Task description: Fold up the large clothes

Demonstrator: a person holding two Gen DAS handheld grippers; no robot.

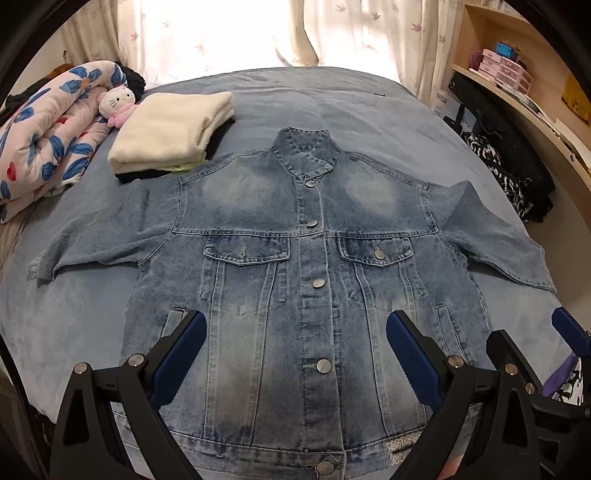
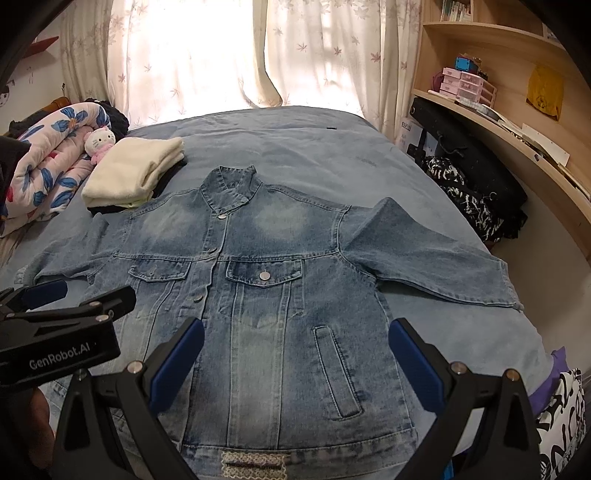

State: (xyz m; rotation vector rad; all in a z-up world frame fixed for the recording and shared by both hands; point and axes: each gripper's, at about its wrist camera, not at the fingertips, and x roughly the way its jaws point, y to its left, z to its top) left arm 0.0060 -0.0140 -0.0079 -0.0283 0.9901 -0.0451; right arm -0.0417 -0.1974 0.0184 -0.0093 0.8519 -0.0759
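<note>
A light-blue denim jacket [image 1: 258,206] lies flat and front up on the blue bed [image 1: 332,99], buttoned, collar away from me, both sleeves spread sideways. My left gripper [image 1: 295,332] hovers open over the lower front of the jacket, one finger on each side of the button placket, and holds nothing. In the right wrist view the jacket [image 2: 280,236] fills the middle. My right gripper [image 2: 295,332] is open above the right half of the jacket near the slit pocket [image 2: 336,373], also holding nothing. The left gripper [image 2: 83,295] shows at the left edge there.
A folded cream stack [image 1: 173,129] sits on the bed beyond the left shoulder, with a plush cat toy [image 1: 116,103] and a rolled floral quilt [image 1: 48,140] further left. Dark patterned clothes [image 1: 498,173] and a wooden shelf [image 1: 524,110] line the right side. Curtains [image 1: 258,29] hang behind.
</note>
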